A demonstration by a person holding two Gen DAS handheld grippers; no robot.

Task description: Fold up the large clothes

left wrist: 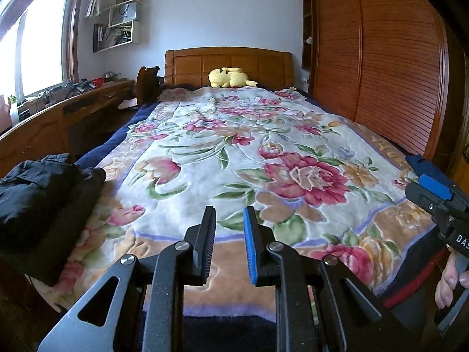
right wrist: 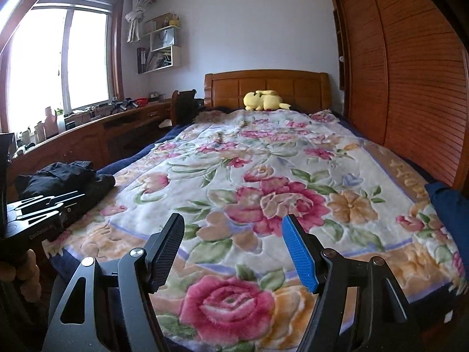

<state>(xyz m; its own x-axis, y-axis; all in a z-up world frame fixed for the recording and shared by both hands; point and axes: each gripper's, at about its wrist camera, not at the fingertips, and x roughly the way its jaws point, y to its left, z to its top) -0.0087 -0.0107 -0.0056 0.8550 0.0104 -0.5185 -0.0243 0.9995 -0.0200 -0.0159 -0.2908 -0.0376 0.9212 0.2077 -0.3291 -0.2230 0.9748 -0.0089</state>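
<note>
Left gripper (left wrist: 230,243): jaws narrowly apart, nothing between them, above the foot of the bed.
Right gripper (right wrist: 233,252): jaws spread wide, empty, over the floral blanket (right wrist: 263,176).
Black clothes (left wrist: 44,202): piled on the blanket's left edge, near the left gripper.
Blue garment (right wrist: 448,214): at the bed's right edge.
Yellow plush toy (left wrist: 230,77): against the headboard (left wrist: 228,61).

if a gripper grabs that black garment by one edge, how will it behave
The black garment lies folded in soft creased layers, so it is probably floppy: lifted by one edge, it would likely unfold and hang. Its thin-looking fabric suggests it is light. Pushed across the plush floral blanket, it would probably bunch, not slide.
</note>
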